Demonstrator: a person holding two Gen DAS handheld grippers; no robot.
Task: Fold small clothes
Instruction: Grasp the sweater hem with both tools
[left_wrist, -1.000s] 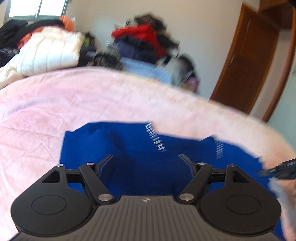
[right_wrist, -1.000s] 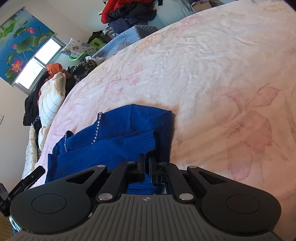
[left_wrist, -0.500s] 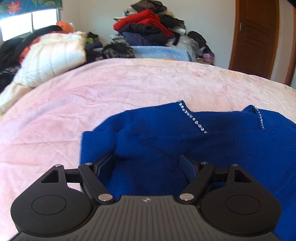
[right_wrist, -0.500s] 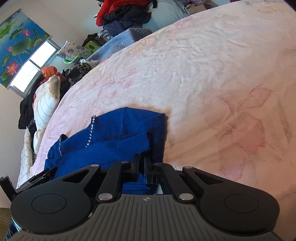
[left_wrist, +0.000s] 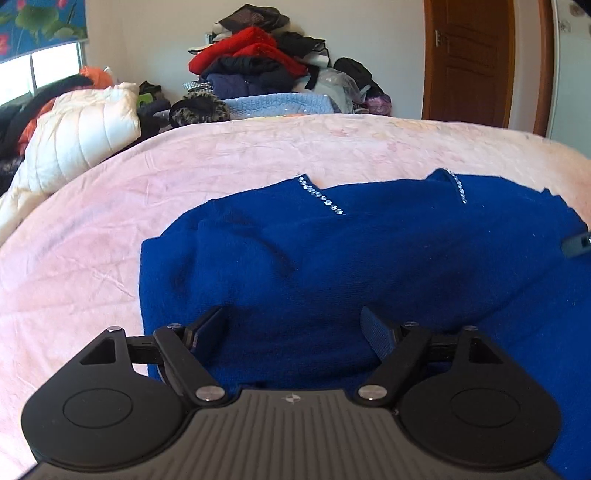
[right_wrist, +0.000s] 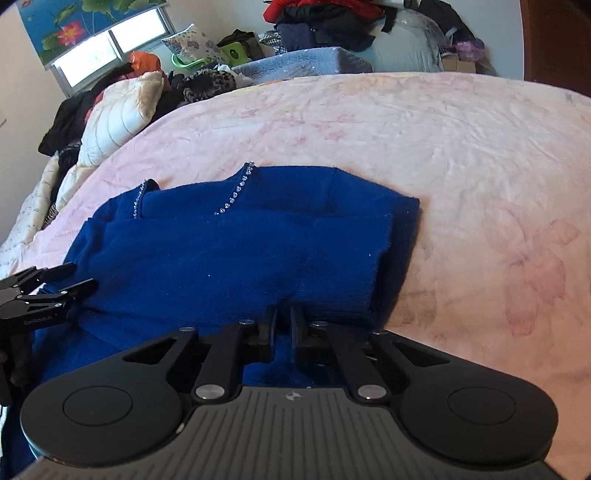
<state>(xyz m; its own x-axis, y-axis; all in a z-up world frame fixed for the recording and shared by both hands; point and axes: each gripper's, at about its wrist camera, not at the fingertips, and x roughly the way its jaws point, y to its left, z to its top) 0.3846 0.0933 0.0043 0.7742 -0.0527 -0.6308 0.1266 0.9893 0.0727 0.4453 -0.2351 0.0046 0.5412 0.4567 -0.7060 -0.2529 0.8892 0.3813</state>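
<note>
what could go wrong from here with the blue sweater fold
The right gripper is shut on the blue sweater hem while the left gripper, whose jaws have just been opening, grips nothing; pulling one-sided could skew the fold. The folded sleeve lies loose and may slip open.

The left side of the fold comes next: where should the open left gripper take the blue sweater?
Likely the blue sweater at its left folded edge, from the bedspread side: that edge lies free; left gripper just opened wider, empty.
</note>
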